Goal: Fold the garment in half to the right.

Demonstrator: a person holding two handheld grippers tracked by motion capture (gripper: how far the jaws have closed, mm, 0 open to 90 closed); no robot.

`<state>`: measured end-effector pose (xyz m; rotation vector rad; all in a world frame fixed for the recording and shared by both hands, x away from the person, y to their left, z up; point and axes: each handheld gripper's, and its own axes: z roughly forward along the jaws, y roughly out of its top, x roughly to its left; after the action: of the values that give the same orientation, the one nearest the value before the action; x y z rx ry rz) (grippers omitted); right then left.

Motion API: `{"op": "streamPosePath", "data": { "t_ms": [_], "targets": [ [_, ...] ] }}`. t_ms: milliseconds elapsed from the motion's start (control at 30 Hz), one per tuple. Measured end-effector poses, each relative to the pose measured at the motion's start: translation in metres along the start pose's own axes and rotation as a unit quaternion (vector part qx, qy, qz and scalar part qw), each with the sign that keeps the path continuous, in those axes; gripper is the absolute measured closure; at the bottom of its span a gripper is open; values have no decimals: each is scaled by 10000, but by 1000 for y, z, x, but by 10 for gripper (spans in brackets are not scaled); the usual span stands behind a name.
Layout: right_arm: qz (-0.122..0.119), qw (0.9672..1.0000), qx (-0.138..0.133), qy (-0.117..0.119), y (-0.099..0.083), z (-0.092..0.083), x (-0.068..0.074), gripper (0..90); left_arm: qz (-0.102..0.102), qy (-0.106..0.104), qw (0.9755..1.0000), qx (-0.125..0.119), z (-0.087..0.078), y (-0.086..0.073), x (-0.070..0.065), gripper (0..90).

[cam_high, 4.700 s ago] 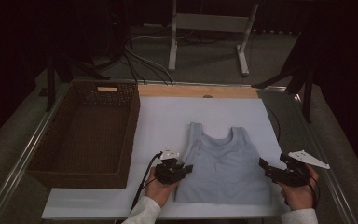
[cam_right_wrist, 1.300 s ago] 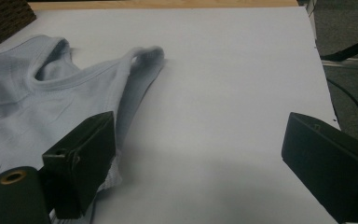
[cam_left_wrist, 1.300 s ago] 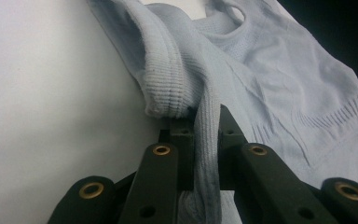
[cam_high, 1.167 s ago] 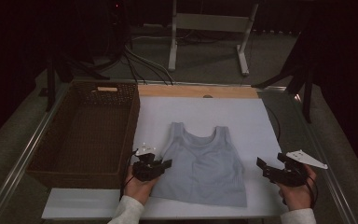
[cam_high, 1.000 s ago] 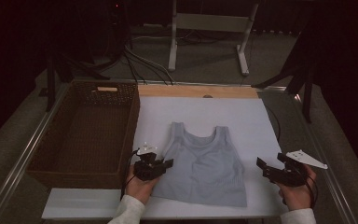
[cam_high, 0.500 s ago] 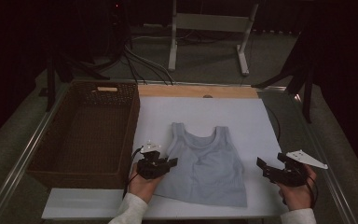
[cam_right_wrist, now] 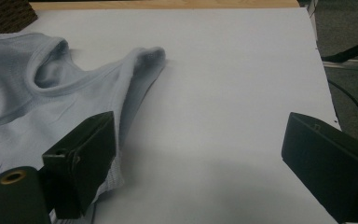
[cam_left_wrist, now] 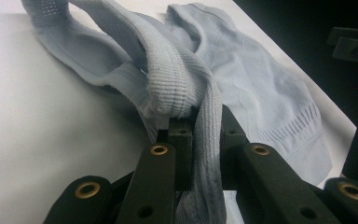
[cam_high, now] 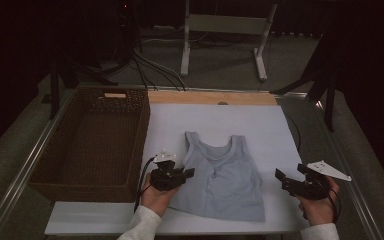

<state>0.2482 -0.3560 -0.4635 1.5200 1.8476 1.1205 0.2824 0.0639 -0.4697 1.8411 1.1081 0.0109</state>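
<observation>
A pale blue tank top (cam_high: 227, 175) lies flat on the white board (cam_high: 260, 125), straps pointing away from me. My left gripper (cam_high: 188, 174) is at the top's left side seam. In the left gripper view its jaws (cam_left_wrist: 200, 126) are shut on a bunched fold of ribbed fabric (cam_left_wrist: 177, 88), lifted off the board. My right gripper (cam_high: 290, 176) is held just right of the top's hem. In the right gripper view it stands wide open (cam_right_wrist: 205, 158) with bare board between its fingers, and the top (cam_right_wrist: 37, 102) lies beside one of its fingers.
A deep brown wicker basket (cam_high: 141, 145) sits against the left edge of the board, with nothing in it. A wooden strip (cam_high: 210, 97) runs along the board's far edge. Beyond it are cables and a stand's legs (cam_high: 260, 70) on the floor.
Since the earliest frame the top has been dragged left and turned slightly. Over the last second my left gripper crept right with the pinched edge. The right gripper has stayed put.
</observation>
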Motion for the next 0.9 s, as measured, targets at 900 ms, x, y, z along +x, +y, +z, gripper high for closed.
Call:
{"op": "streamPosePath", "data": {
  "t_ms": [900],
  "targets": [
    [-16,10000,10,5,0,0,0,103,169,-353,9992,-42,8,16,-23,815]
  ]
}}
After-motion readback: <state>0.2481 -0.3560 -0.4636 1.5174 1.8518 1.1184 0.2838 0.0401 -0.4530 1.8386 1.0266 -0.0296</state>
